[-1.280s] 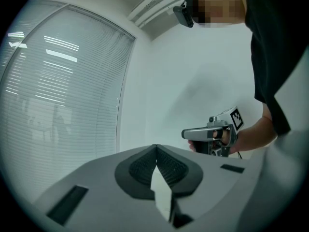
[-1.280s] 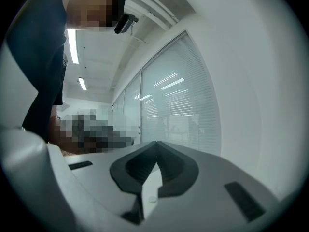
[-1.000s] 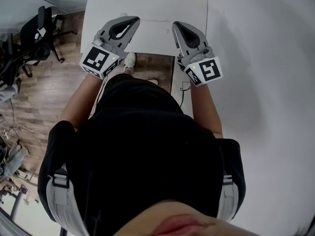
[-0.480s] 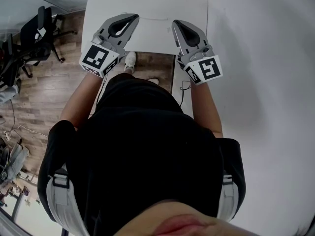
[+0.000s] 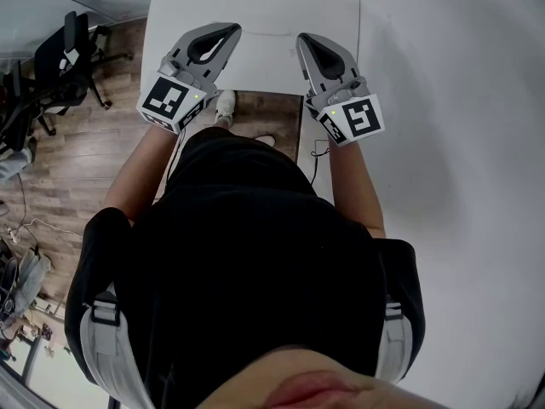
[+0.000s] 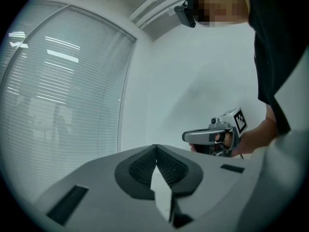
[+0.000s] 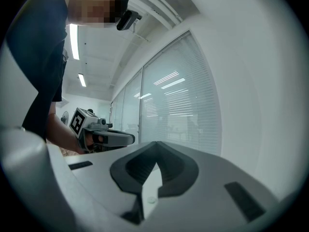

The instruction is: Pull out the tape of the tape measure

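Now L gripper & R gripper both clenched tight, nothing btwn jaws, side by side over white table edge.

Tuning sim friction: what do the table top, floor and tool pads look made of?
Table top: white, matte, uniform, no grain; likely laminate.
Floor: brown planks with grain and seams; wood or wood-look vinyl, can't tell.
Left tool pads: dark, finely ribbed, matte; probably rubber.
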`<state>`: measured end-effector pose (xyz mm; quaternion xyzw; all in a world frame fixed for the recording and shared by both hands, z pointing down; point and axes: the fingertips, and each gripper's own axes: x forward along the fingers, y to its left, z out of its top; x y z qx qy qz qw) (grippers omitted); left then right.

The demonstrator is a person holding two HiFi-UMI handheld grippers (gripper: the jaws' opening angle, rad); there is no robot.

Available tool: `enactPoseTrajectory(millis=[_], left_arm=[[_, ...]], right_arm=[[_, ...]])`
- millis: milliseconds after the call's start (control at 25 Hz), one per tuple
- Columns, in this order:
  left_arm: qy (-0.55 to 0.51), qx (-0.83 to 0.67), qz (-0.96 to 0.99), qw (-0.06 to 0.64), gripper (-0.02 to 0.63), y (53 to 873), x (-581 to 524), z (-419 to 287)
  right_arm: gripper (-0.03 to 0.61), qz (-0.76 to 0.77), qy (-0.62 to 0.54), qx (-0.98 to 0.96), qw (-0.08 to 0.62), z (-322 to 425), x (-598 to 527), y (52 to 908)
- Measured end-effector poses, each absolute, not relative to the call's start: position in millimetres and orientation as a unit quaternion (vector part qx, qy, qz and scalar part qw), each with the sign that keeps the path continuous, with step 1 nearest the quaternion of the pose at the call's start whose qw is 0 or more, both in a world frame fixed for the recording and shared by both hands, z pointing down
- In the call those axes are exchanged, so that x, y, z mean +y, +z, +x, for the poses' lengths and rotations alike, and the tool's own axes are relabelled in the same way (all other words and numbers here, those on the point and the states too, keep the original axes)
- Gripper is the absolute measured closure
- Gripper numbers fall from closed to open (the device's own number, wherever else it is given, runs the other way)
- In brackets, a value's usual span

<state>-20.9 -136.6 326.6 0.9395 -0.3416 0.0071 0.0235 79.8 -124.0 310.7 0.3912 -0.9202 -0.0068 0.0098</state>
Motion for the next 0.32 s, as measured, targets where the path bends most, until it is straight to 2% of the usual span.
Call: enactPoseTrajectory(millis=[320], left_arm=[[0.01,-0.341,0.94,0.025,0.603,332.8,-143.6,-16.2]], right_arm=[[0.577,0.395,-0.008,-0.919,0.013,84.5,-130.7,315.9]])
